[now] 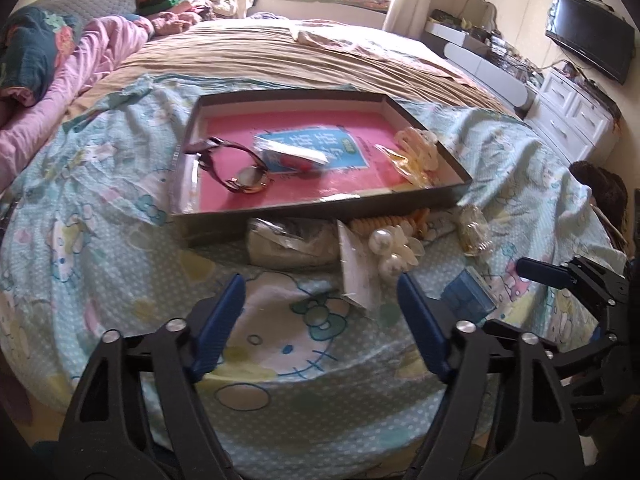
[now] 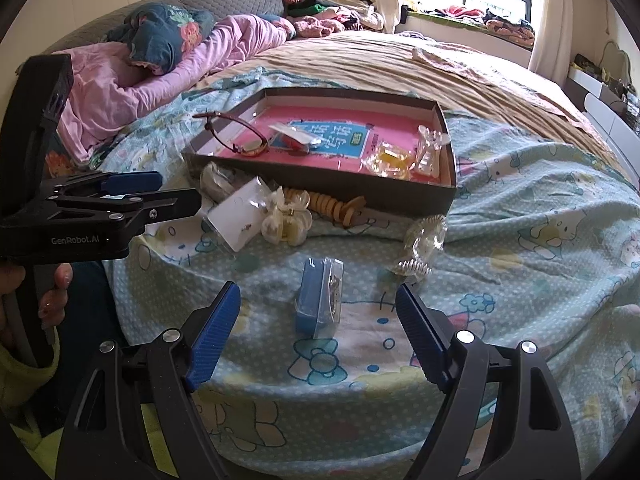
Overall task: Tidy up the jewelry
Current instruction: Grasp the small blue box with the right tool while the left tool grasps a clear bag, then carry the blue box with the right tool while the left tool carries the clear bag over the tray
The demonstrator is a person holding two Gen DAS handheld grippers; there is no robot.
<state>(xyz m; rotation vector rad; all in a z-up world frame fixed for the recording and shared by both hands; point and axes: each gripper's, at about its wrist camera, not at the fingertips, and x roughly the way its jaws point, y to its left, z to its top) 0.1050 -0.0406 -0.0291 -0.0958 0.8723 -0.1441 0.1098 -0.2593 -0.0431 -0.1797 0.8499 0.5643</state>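
Two grippers hover over a bed covered by a pale blue cartoon sheet (image 2: 520, 208). The left gripper (image 1: 320, 300) has its blue-padded jaws spread wide with nothing between them; it points toward the tray and the loose pieces in front of it. The right gripper (image 2: 318, 308) is likewise spread wide and empty, with a small blue box (image 2: 316, 304) in a clear wrapper lying on the sheet just ahead, between the lines of its two fingers but not touched by them.

A shallow dark tray (image 2: 320, 184) with a pink lining sits further back on the sheet. Inside it lie a watch (image 1: 244, 178) with a dark strap that arches up over the tray's left wall, a small clear packet (image 1: 292, 154) with something red inside near the middle, and a yellow packet (image 2: 390, 160) beside a clear hair claw (image 2: 430, 152) at the right end.

Outside the tray, against its near wall, several pieces are scattered — a white card (image 2: 240, 216) with small earrings, a pearl-and-bow clip (image 2: 286, 220) touching the card, a string of tan wooden discs (image 2: 336, 206), a grey bagged item (image 1: 288, 240) and a clear bag of coiled bands (image 2: 424, 244) to the right.

A pink quilt (image 2: 160, 68) is bunched along the far left of the bed.
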